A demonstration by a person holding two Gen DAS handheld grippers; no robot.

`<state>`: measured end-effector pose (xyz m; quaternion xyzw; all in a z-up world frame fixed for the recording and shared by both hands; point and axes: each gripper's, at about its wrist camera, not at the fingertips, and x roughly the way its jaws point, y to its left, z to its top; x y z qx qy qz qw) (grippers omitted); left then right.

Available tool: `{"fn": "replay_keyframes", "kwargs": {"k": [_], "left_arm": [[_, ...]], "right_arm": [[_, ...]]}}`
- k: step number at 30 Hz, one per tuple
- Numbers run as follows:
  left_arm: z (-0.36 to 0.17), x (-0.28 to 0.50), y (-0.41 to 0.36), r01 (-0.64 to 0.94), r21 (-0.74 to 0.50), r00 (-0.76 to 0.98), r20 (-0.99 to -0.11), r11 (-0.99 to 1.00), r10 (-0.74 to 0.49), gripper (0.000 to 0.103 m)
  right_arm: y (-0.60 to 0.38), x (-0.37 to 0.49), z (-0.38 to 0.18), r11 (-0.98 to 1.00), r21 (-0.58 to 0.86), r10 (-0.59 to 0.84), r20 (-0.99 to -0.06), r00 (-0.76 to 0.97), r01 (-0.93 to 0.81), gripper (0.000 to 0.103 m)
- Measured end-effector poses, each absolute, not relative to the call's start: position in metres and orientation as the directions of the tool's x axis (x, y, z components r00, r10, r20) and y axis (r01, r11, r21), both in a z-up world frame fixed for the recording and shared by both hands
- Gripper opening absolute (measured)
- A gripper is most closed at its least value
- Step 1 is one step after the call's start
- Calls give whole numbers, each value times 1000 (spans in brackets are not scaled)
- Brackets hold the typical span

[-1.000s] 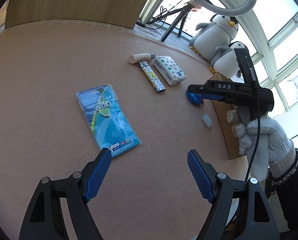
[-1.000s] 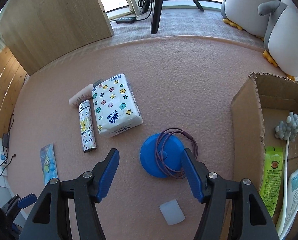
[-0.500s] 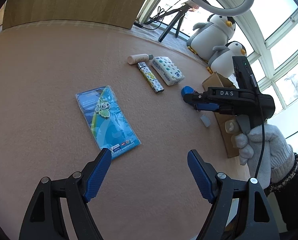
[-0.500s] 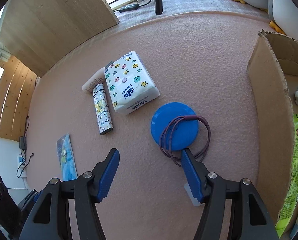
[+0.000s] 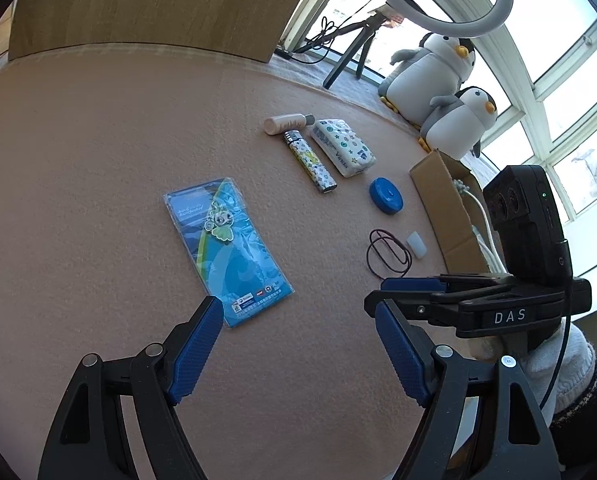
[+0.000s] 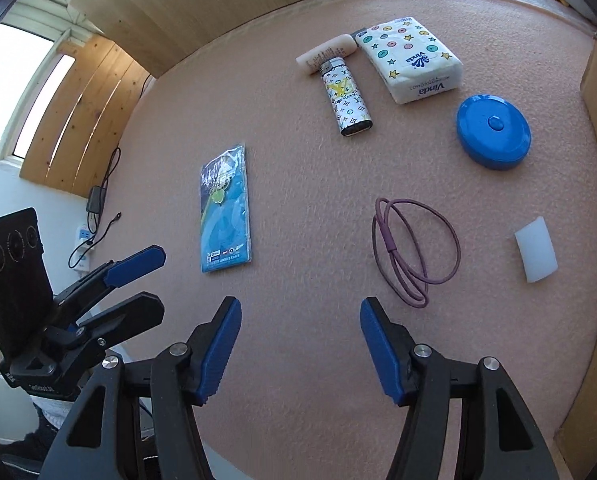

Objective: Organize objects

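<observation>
My left gripper point(image 5: 298, 344) hangs over the pink mat point(image 5: 98, 200) with its blue pads spread wide and nothing between them. Just past its left pad lies the blue packet point(image 5: 224, 246) with a charm inside, flat on the mat. Further back there's a cream tube point(image 5: 284, 123), a patterned lighter point(image 5: 309, 162) touching it, and a tissue pack point(image 5: 343, 147) just beside the lighter. Moving right, the blue round case point(image 6: 493, 136) sits alone on the mat, near the tissue pack. Closer to me, the purple hair tie point(image 6: 414, 246) lies loose in a loop, apart from the case. My right gripper point(image 6: 300, 350) hovers just short of that hair tie, pads wide apart, holding nothing. Right of the hair tie there's a small white cap point(image 6: 535, 250), and at the far right the cardboard box point(image 5: 444, 208) stands open with white items inside. Two penguin toys point(image 5: 438, 68) sit behind it.
</observation>
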<state>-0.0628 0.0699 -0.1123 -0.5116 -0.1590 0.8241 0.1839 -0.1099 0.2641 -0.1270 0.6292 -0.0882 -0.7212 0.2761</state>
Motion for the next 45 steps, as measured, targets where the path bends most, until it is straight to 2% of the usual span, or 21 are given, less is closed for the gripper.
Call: {"fn": "replay_keyframes", "kwargs": {"k": [5,9,14,19,22,25,30,32,34,40,45], "left_arm": [[-109,-70,79,-167,-437,-408,-785,-884,466,81],[-106,-77,98,-218,-425,-392,-786,-879,477,81],[-107,-89,135,-284,-424,-353,-787,-860,505,79],[-109,-110,169,-316,-455,-307,-781,-832,544,73],[-112,-120,183,-315,-443,-297,-794,-839,531,67],[-121,-129,191,-302,-445,-272,-807,-843,524,51],[-135,-137,200,-299,-419,-247,-834,-858,493,37],[-139,-137,199,-298,-407,-247,-841,-864,481,24],[-141,-137,197,-296,-402,-252,-842,-866,477,18],[-138,-138,186,-281,-397,-290,-833,-874,471,8],[-137,-138,181,-279,-388,-302,-833,-878,464,5]], "right_arm": [[295,-93,-100,-854,462,-509,-838,-196,238,58],[324,-82,-92,-895,411,-444,-851,-279,170,58],[343,-82,-92,-919,378,-393,-859,-327,112,44],[344,-83,-93,-942,310,-335,-875,-349,127,40],[341,-87,-97,-951,271,-307,-884,-353,148,36],[340,-95,-104,-958,243,-281,-895,-347,150,33],[335,-107,-113,-970,181,-226,-914,-338,161,32],[333,-113,-115,-974,154,-204,-919,-337,169,32],[331,-118,-118,-976,132,-184,-925,-332,175,32],[320,-132,-131,-976,56,-121,-943,-310,209,29],[324,-135,-137,-976,36,-104,-945,-311,216,17]]}}
